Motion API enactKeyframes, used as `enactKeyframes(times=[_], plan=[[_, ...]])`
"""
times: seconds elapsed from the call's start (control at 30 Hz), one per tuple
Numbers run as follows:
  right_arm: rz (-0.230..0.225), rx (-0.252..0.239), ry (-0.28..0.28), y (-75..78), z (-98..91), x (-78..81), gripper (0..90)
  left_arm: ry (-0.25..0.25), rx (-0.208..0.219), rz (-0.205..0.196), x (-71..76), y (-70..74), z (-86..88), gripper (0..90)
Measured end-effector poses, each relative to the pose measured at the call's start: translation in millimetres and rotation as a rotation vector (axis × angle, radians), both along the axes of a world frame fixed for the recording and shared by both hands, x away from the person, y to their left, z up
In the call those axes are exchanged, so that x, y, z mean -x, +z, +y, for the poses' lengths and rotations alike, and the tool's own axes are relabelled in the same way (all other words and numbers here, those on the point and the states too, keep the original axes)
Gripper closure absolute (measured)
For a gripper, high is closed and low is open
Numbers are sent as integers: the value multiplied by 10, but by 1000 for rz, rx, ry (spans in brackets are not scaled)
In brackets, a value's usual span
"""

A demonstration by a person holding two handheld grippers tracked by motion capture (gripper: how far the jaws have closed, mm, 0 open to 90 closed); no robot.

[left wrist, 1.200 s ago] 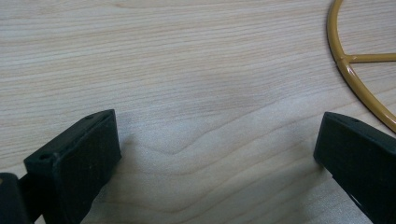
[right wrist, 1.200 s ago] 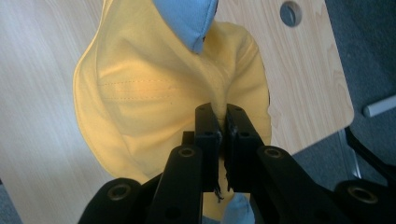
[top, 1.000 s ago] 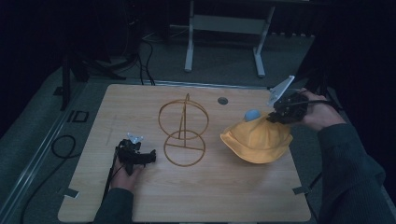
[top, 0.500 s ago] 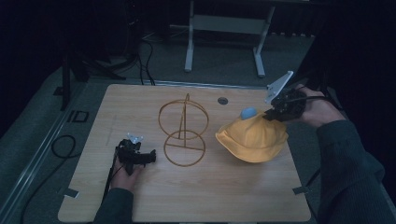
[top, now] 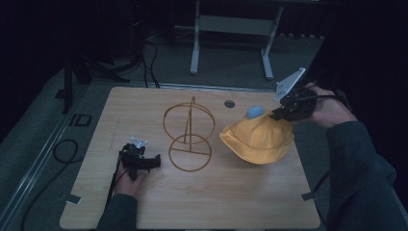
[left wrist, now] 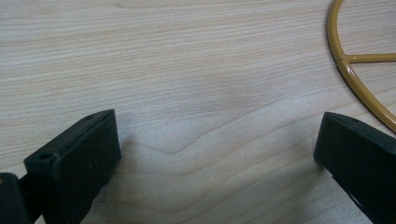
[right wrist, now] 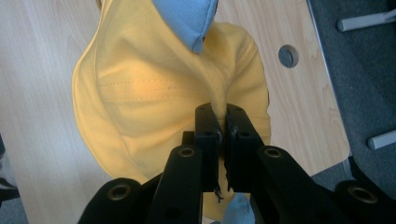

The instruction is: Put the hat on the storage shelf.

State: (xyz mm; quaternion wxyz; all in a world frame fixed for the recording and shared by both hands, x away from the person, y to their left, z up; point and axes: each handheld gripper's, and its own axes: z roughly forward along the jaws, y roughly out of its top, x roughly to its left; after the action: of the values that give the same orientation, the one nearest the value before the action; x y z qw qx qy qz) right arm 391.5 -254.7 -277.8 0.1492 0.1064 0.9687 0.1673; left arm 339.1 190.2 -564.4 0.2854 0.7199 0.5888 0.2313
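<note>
A yellow bucket hat [top: 259,136] with a light blue patch [top: 254,112] hangs partly lifted over the right half of the wooden table [top: 192,207]. My right gripper [top: 280,114] is shut on a fold of its yellow cloth [right wrist: 140,88], the jaws pinching the fabric [right wrist: 218,109]. A gold wire stand [top: 188,132] with an upright ring and a round base stands mid-table. My left gripper [top: 156,162] rests low on the table left of the stand, open, with bare wood between its jaws [left wrist: 215,154]. The stand's base rim [left wrist: 359,88] curves past at the upper right.
A small round hole [top: 229,103] sits in the tabletop behind the hat. Beyond the far edge stands a grey metal frame [top: 231,33] on the floor. Cables [top: 62,149] trail off the table's left side.
My right gripper has lifted and drawn the hat slightly left and up. The left gripper has stayed where it was.
</note>
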Motion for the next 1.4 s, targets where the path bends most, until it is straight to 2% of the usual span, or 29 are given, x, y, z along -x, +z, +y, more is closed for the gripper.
enactKeyframes(times=[0.57, 0.87, 1.27, 1.4], plan=[[-34, -55, 13, 177, 68, 5, 854, 1, 0, -1, 1, -1, -1, 4], [-55, -105, 12, 235, 101, 6, 854, 1, 0, -1, 1, 0, -1, 4], [-72, -120, 10, 293, 133, 10, 854, 0, 0, -1, 1, 0, -1, 4], [-81, -151, 2, 329, 111, 8, 854, 0, 0, -1, 1, 0, -1, 4]])
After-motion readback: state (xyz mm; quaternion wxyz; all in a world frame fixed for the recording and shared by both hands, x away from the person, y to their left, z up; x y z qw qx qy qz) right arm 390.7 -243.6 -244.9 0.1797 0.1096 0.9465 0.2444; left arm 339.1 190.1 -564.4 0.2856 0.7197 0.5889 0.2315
